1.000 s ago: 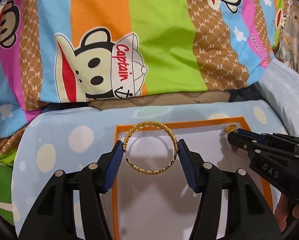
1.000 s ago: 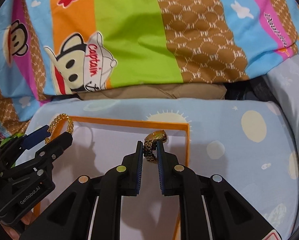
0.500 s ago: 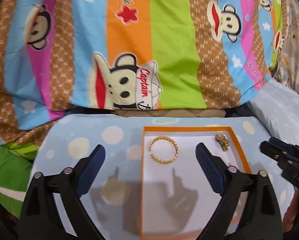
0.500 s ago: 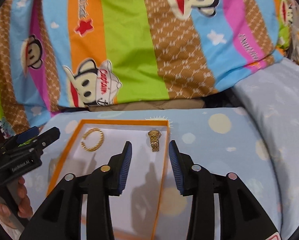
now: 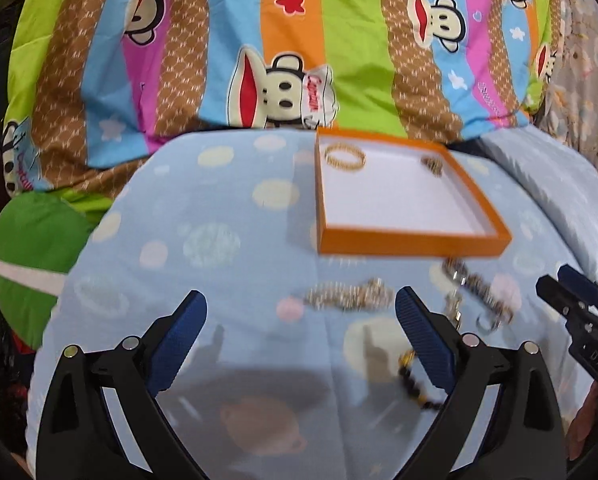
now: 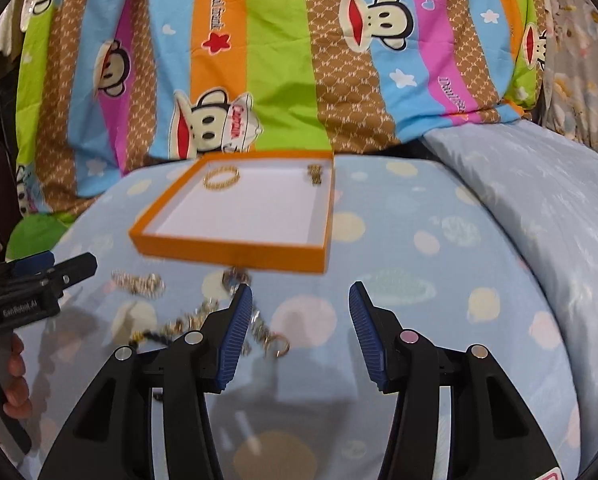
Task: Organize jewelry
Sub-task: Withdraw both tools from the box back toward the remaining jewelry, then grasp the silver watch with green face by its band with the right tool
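Both the left gripper (image 5: 301, 312) and the right gripper (image 6: 301, 316) have wide, empty jaws. Loose chains (image 5: 349, 297) lie on the bed (image 5: 203, 216) just before the orange tray (image 5: 411, 242). Inside the tray, at its far side, rest a gold bangle (image 5: 345, 157) and a gold watch (image 5: 433, 165).

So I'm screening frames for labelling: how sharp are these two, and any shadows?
Left wrist view: motion blur smears the loose chains and the orange tray front edge; gripper shadows fall on the blue dotted sheet. Right wrist view: the same smear on the tray and chains; both show fisheye bending and dark corners.
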`<action>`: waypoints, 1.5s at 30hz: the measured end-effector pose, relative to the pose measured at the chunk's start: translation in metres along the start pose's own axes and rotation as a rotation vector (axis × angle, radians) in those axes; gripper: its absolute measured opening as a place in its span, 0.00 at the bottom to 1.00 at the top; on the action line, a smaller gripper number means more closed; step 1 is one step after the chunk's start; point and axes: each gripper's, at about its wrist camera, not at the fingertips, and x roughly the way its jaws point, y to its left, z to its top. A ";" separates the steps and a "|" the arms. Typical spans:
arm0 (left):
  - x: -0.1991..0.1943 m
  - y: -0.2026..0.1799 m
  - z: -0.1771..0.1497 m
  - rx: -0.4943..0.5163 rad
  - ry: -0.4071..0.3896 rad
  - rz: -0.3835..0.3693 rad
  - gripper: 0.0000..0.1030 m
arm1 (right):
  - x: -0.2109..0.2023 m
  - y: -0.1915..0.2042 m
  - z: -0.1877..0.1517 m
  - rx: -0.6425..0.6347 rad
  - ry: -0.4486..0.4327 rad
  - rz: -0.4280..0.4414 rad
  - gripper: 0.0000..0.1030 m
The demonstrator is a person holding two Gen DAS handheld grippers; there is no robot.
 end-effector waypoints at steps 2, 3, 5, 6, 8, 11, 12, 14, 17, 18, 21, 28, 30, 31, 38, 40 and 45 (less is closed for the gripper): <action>0.004 0.001 -0.014 -0.015 0.025 -0.010 0.90 | 0.000 0.003 -0.004 0.001 0.004 0.018 0.48; 0.006 0.002 -0.017 -0.024 0.038 -0.014 0.90 | -0.001 0.005 -0.007 0.005 0.003 0.043 0.48; 0.008 0.001 -0.022 -0.019 0.042 -0.018 0.90 | -0.001 0.009 -0.010 -0.012 -0.002 0.042 0.48; 0.008 0.000 -0.022 -0.011 0.032 -0.001 0.90 | 0.001 0.013 -0.011 -0.040 -0.006 0.020 0.48; 0.008 -0.001 -0.022 -0.002 0.023 0.010 0.90 | 0.004 0.017 -0.012 -0.058 0.000 0.017 0.47; 0.010 -0.001 -0.022 -0.003 0.036 0.008 0.90 | 0.008 0.015 -0.012 -0.052 0.017 0.028 0.47; 0.012 0.000 -0.022 -0.007 0.043 0.005 0.90 | 0.009 0.014 -0.012 -0.045 0.020 0.030 0.47; 0.013 0.002 -0.022 -0.016 0.051 0.001 0.90 | 0.012 0.011 -0.012 -0.031 0.034 0.035 0.47; 0.015 0.004 -0.023 -0.027 0.066 -0.014 0.90 | 0.016 0.007 -0.011 -0.012 0.053 0.044 0.47; 0.015 0.003 -0.023 -0.023 0.070 -0.024 0.90 | 0.016 0.007 -0.011 -0.009 0.053 0.044 0.47; 0.014 -0.004 -0.025 0.012 0.078 -0.047 0.90 | 0.016 0.008 -0.012 -0.012 0.052 0.044 0.47; 0.012 -0.030 -0.034 0.115 0.105 -0.091 0.90 | 0.016 0.000 -0.010 0.021 0.052 0.033 0.47; 0.012 -0.031 -0.034 0.120 0.104 -0.086 0.90 | 0.018 -0.002 -0.010 0.032 0.059 0.030 0.47; 0.013 -0.030 -0.034 0.111 0.105 -0.085 0.90 | 0.019 -0.003 -0.009 0.033 0.061 0.031 0.47; 0.021 -0.010 -0.030 0.014 0.129 -0.084 0.90 | 0.046 0.018 0.015 -0.046 0.098 0.029 0.47; 0.021 -0.007 -0.028 0.004 0.124 -0.074 0.90 | 0.056 0.024 0.019 -0.071 0.109 0.018 0.43; 0.022 -0.005 -0.026 -0.001 0.119 -0.063 0.90 | 0.076 0.031 0.020 -0.067 0.171 0.059 0.33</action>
